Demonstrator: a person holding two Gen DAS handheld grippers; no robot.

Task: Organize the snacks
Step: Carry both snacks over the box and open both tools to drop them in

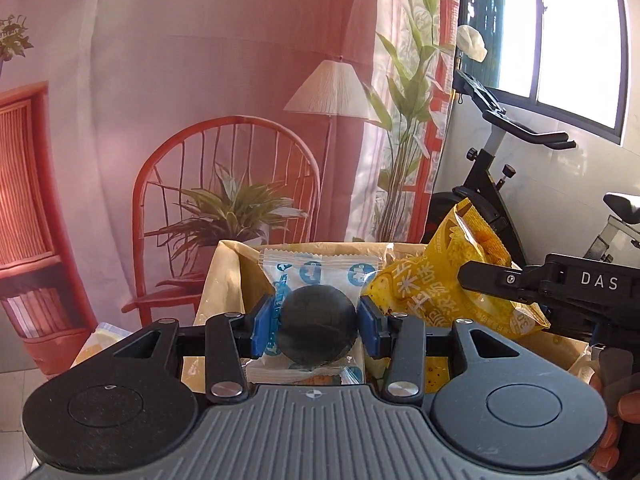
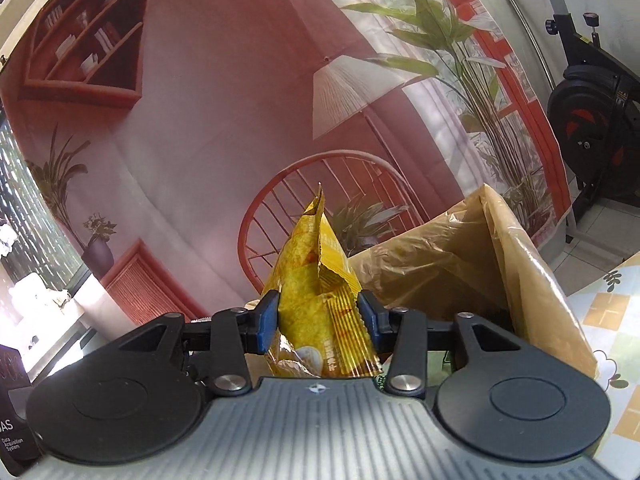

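Between my left jaws sits a dark round cake (image 1: 317,330) in its wrapper; my right grip a yellow packet (image 2: 320,304). Both seemingly hover above the box (image 2: 532,280), unplaced.

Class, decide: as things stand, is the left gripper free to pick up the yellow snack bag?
Probably not: the left gripper is shut on a wrapped dark round snack, and the right gripper holds the yellow snack bag.

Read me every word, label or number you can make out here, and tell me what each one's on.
"DAS": right tool, body.
"Data Acquisition System": black box, small but legible.
Large Chinese characters: yellow snack bag, upside down, not reliably readable.
Blue print: clear-wrapped dark round snack in the left tool, too blurred.
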